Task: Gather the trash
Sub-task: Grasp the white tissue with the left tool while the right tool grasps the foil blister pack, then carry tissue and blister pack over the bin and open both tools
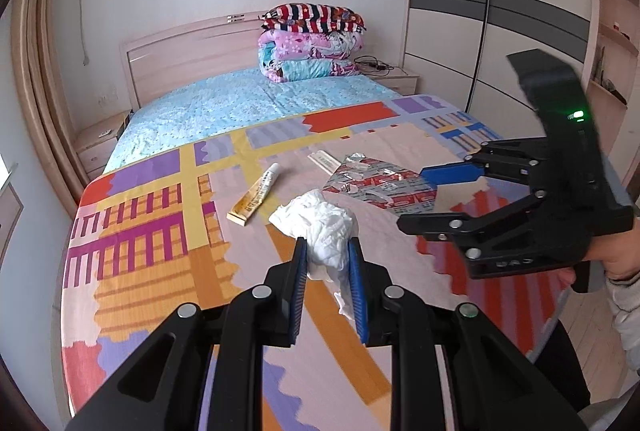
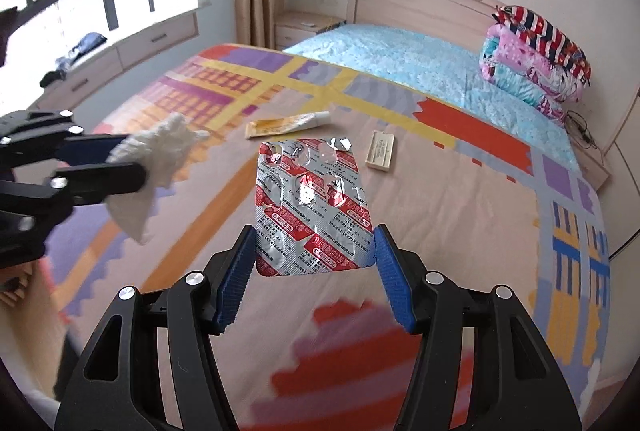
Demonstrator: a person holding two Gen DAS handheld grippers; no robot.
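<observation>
Your crumpled white tissue (image 1: 326, 231) is pinched between the fingers of the left gripper (image 1: 329, 263), lifted clear of the patterned bedspread (image 1: 160, 271). The used blister pack (image 2: 312, 207) sits between the fingers of the right gripper (image 2: 316, 259), its long axis running straight out along them and its near short edge level with their tips; the pads look to press on its two long edges, and it seems held above the bed. What I judge is left lies farther out, toward the headboard: the yellow ointment tube (image 2: 286, 124) and the small flat box (image 2: 381, 152), well apart from both grippers. The tube lies nearer your left hand, the box nearer your right. No bin or bag shows in either view, so where to drop things cannot be told.
</observation>
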